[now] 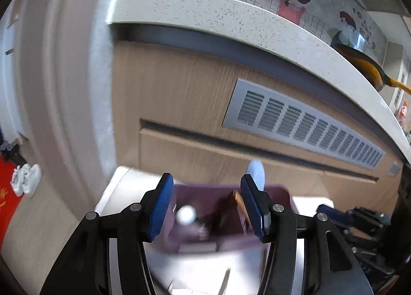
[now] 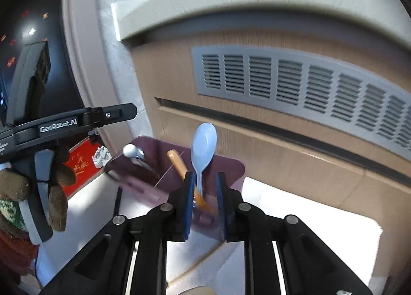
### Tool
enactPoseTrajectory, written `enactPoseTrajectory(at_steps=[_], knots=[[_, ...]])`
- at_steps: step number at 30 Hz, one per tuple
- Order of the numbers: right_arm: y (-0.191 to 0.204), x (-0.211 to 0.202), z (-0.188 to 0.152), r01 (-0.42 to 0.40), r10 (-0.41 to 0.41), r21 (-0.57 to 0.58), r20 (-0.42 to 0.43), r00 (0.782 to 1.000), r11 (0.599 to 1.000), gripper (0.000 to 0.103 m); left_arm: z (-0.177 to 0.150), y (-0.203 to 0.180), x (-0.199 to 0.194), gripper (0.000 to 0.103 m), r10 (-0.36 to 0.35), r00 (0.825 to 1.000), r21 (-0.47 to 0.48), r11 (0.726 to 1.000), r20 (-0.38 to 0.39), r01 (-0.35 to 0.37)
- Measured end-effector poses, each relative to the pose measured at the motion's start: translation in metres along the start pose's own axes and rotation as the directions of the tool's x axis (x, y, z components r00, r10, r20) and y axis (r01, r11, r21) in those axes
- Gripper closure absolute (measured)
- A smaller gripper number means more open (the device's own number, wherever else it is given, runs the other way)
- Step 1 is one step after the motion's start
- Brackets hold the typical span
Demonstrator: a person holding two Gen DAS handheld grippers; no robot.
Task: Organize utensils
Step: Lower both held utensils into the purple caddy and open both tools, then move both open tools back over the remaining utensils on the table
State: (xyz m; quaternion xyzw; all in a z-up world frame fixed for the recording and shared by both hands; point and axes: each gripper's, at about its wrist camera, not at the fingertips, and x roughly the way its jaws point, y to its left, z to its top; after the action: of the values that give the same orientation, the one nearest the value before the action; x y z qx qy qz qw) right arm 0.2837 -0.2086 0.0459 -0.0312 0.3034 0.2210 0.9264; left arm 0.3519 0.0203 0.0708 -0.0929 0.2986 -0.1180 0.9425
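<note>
Utensils, a blue spoon [image 2: 204, 149] and an orange-handled piece [image 2: 177, 164], stand in my purple holder [image 2: 231, 174] on the white worktop [image 2: 308, 228]; my right gripper [image 2: 204, 207] frames the spoon, fingers slightly apart, grip uncertain, while only my left gripper [image 1: 205, 207] shows wide fingers straddling the holder.

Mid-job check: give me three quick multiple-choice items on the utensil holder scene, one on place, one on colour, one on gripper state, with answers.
1. Where is the spoon's bowl?
A. Sticking up above the holder
B. Flat on the table
C. On the countertop

2. What colour is the spoon?
A. Red
B. Light blue
C. Black

3. How does the left gripper stand?
A. Shut on a fork
B. Shut on the spoon
C. Open, holding nothing

Answers: 1 A, the bowl rises over the purple rim, between the right gripper's fingers. 2 B, pale blue in both views. 3 C, the pads stand wide apart.
</note>
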Motion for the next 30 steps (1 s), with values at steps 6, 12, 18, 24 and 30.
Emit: enactPoseTrajectory(at_steps=[6,12,18,24,30], knots=[[0.032,-0.027,-0.046,-0.128,0.120,-0.073,-0.106,0.987,0.989,0.084,-0.065,0.012,-0.034,0.047,0.075,0.992,-0.002,0.997,-0.102,-0.076],[0.056,-0.044,-0.104,-0.169,0.151,-0.073,-0.211,0.966,0.983,0.084,-0.125,0.016,-0.054,0.047,0.039,0.977,-0.031,0.998,-0.207,-0.046],[0.084,-0.057,-0.150,-0.287,0.238,-0.100,-0.342,0.909,0.953,0.084,-0.154,0.030,-0.067,0.047,0.043,0.969,-0.081,0.995,-0.245,-0.065],[0.107,-0.060,-0.176,-0.327,0.224,-0.190,-0.421,0.879,0.926,0.084,-0.162,0.037,-0.071,0.047,0.050,0.964,-0.082,0.994,-0.262,-0.074],[0.077,-0.056,-0.186,-0.294,0.254,-0.018,-0.453,0.855,0.956,0.084,-0.168,0.042,-0.069,0.047,0.011,0.971,-0.113,0.993,-0.238,-0.039]])
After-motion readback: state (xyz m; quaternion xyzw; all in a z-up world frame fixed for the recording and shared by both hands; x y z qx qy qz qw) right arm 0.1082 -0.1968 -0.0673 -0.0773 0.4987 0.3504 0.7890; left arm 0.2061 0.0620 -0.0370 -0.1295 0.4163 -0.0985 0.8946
